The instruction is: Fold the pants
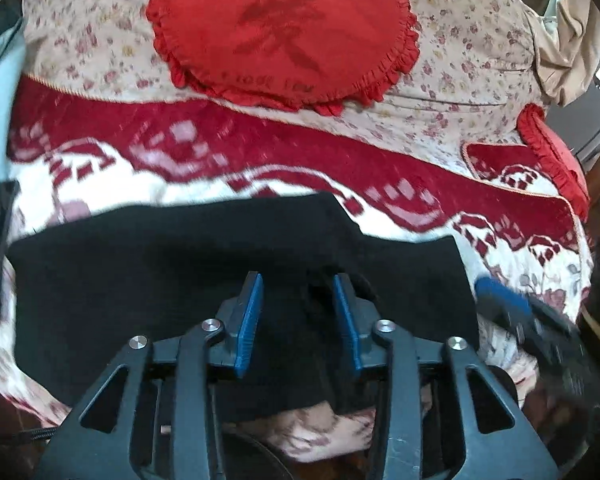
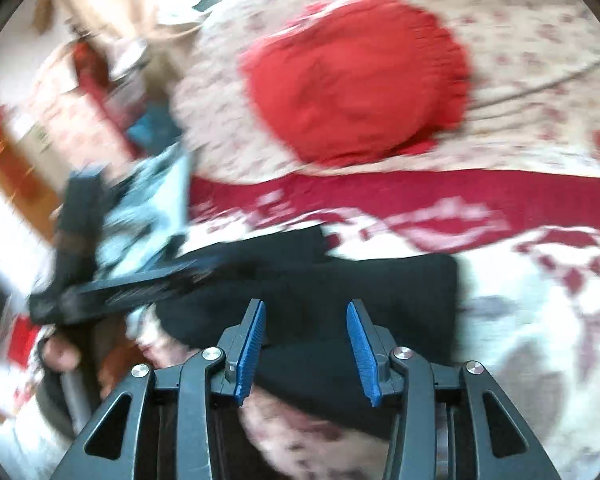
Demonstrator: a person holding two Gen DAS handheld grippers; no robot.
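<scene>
Spread across the near part of a red-and-white patterned blanket (image 1: 228, 152), the black pants (image 1: 148, 280) lie folded into a broad, roughly rectangular stack, with a second layer stepping up along the far edge. Over them sits the left gripper (image 1: 298, 312), its blue-padded jaws parted with dark fabric showing in the gap between them; a ridge or bunch of cloth rises there, but the pads do not press on it, so the gripper reads as released rather than clamped. From the right wrist camera the same black pants (image 2: 340, 276) fill the lower middle of the view, and the right gripper (image 2: 306, 340) hangs above their near edge with its jaws likewise spread wide and nothing held between them. That right gripper (image 1: 516, 312) also shows at the right edge of the left wrist view, blurred, just beside the right end of the pants; the left gripper (image 2: 140, 284) appears as a dark smear at the left of the right wrist view, over the left end of the garment. Beyond the blanket's red border a floral cover (image 1: 460, 40) rises, and a red heart-shaped cushion (image 1: 284, 28) with a frilled edge rests against it. A second red frilled cushion (image 1: 552, 160) peeks in at the far right. The right wrist view is heavily motion-blurred.
</scene>
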